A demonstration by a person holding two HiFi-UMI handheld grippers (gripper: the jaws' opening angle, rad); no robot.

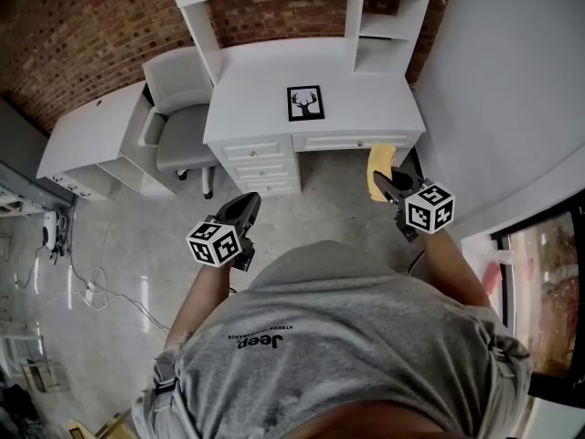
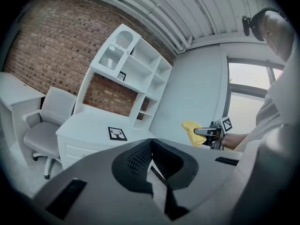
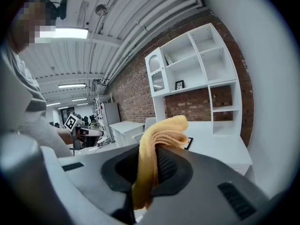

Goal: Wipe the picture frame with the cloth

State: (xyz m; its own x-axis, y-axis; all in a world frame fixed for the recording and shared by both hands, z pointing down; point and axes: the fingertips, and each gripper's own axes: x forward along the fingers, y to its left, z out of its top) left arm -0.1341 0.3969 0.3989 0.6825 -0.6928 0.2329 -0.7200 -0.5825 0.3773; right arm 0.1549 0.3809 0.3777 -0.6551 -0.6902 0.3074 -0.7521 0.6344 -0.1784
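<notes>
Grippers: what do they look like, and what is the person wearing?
The left gripper and right gripper match: grey bodies, black ribbed jaw pads, each bearing a white cube with black square markers. No cables show. The person wears a grey short-sleeved T-shirt.

A white surface with drawers and a shelf hutch stands against a brick wall. A grey chair sits between it and a second white surface. Cables trail over the floor.
</notes>
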